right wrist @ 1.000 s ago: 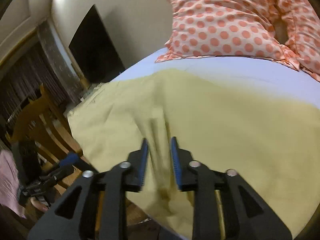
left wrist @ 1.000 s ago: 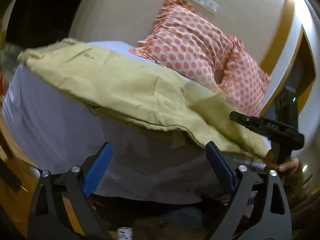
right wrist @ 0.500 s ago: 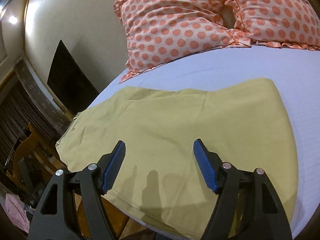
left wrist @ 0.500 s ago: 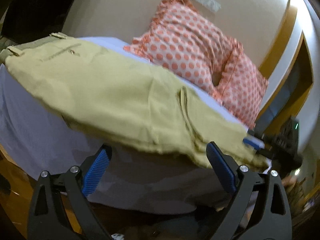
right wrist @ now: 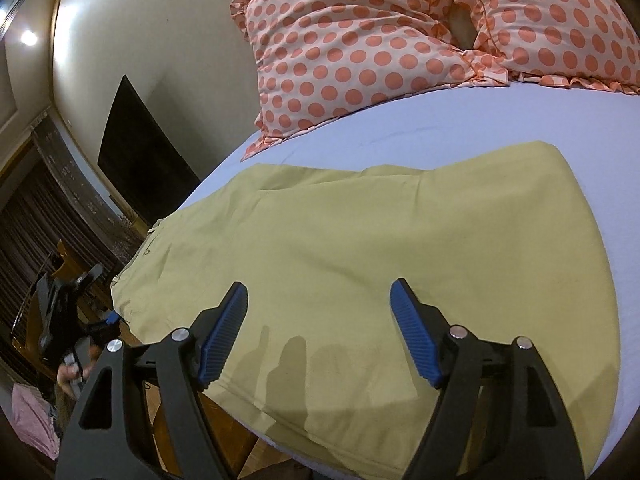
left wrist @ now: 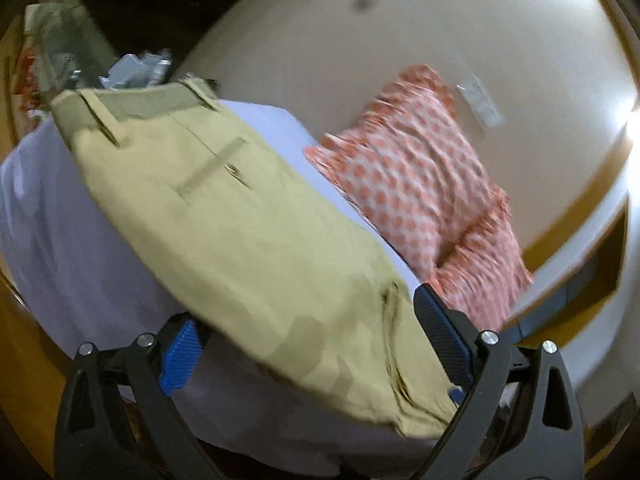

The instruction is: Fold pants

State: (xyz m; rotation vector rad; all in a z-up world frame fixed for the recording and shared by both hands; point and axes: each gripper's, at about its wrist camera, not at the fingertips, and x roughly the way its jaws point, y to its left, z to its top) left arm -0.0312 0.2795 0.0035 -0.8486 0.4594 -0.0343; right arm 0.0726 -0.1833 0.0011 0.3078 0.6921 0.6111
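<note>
Pants (right wrist: 384,264) of khaki colour lie flat on the bed (right wrist: 500,128), folded over themselves, along the near edge of the light lavender sheet. In the left wrist view the waistband with belt loops (left wrist: 132,110) is at the far end and a back pocket slit (left wrist: 212,172) shows below it; the picture is blurred there. The near edge of the pants (left wrist: 280,280) hangs a little over the side of the mattress.

Both tools are free of the cloth. The right hand-held gripper (right wrist: 318,332) hovers above the near part of the pants with its jaws wide apart and nothing between them; its shadow falls on the fabric. The left hand-held gripper (left wrist: 308,344) is also wide open, low at the side of the bed, and holds nothing. In the right wrist view it shows at the far left (right wrist: 66,312), beside the waistband end.

Two pillows with orange dots (right wrist: 400,40) rest against the wall at the head of the bed, apart from the pants. A dark screen (right wrist: 140,168) hangs on the wall to the left.
</note>
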